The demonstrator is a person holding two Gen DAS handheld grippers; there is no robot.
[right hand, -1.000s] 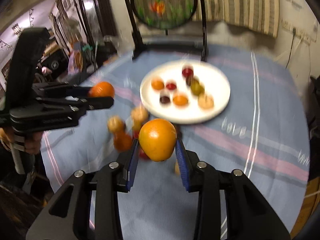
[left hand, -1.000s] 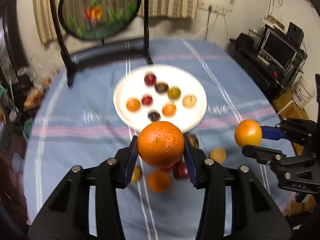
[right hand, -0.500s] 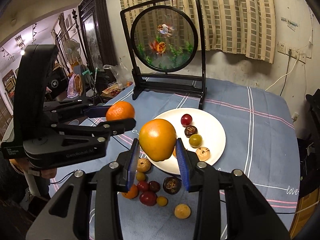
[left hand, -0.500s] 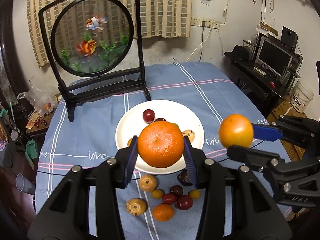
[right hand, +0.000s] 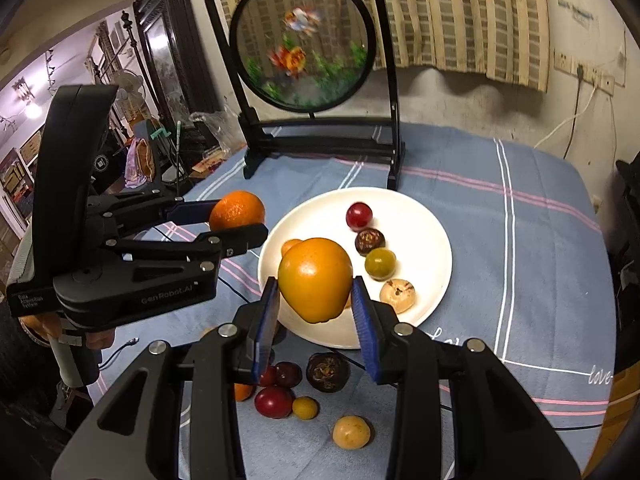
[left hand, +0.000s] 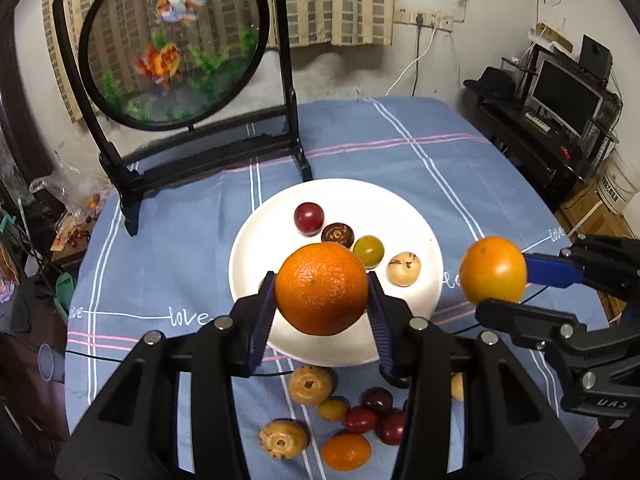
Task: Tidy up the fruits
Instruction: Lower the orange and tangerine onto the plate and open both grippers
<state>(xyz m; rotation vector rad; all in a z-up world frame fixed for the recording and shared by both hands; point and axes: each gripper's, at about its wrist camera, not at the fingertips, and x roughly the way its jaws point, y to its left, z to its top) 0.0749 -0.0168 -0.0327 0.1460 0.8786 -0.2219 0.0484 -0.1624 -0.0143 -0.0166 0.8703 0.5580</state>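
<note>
My left gripper (left hand: 322, 296) is shut on a rough-skinned orange (left hand: 322, 288), held in the air over the near rim of the white plate (left hand: 260, 240). My right gripper (right hand: 316, 304) is shut on a smooth yellow-orange fruit (right hand: 315, 279), also hovering over the plate (right hand: 432, 240). Each gripper shows in the other's view: the right one (left hand: 504, 288) at the right, the left one (right hand: 240, 220) at the left. The plate holds several small fruits, among them a red one (left hand: 308, 218) and a green one (left hand: 368, 251). More small fruits (left hand: 360, 418) lie on the cloth before the plate.
A black-framed round goldfish screen (left hand: 172, 44) stands on the blue striped tablecloth (left hand: 400, 148) behind the plate. A desk with a monitor (left hand: 564, 92) is off to the right. A hand (right hand: 92, 336) grips the left tool's handle. Cluttered furniture fills the left side.
Both grippers have moved forward over the table with their fruits, from above the loose pile toward the plate. The plate and the screen now look nearer. Both grips are unchanged.
</note>
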